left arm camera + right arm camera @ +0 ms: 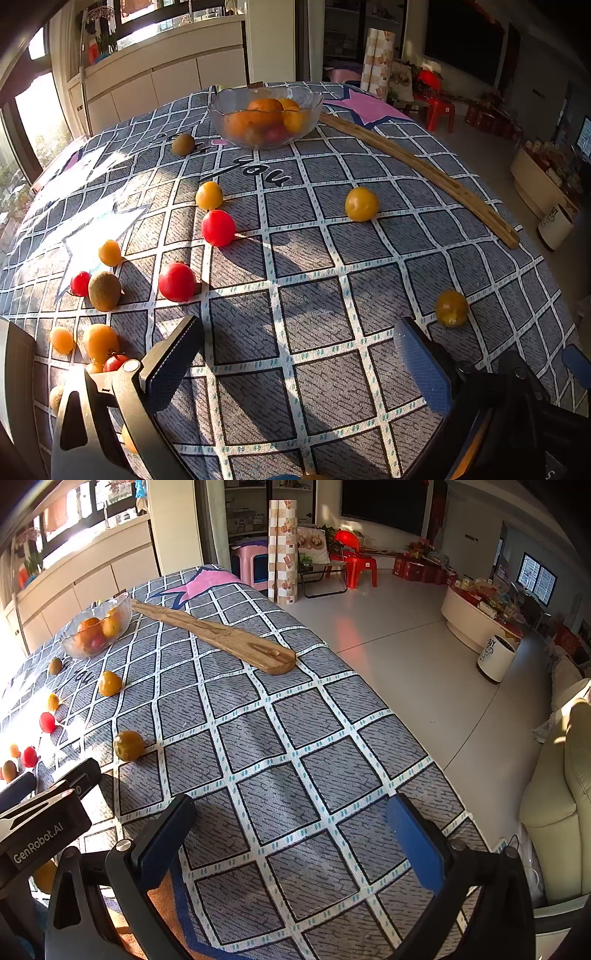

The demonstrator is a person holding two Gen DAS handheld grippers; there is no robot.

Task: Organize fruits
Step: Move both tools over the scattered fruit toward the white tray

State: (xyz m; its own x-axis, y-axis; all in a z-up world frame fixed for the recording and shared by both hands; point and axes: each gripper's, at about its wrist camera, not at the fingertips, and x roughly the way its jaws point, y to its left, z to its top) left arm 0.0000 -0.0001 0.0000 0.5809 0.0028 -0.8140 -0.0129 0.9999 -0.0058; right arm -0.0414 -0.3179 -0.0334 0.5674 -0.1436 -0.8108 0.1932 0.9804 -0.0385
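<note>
A glass bowl (264, 114) (96, 632) holding oranges and a red fruit stands at the far end of the table. Loose fruit is scattered on the checked cloth: red tomatoes (218, 228) (177, 282), yellow fruits (361, 204) (209, 195) (451, 308), kiwis (104, 290) (183, 144), and small orange ones at the left. My left gripper (297, 354) hangs open over bare cloth near the front, nothing between its fingers. My right gripper (291, 834) is open too, over the cloth by the table's right edge. The yellow fruit (128, 745) lies to its upper left.
A long wooden board (417, 166) (218, 637) lies diagonally near the table's right edge. The left gripper's body (40, 819) shows at the lower left of the right wrist view. Beyond the edge are floor, a sofa (554, 794), red chairs (354, 559) and a white bin (495, 657).
</note>
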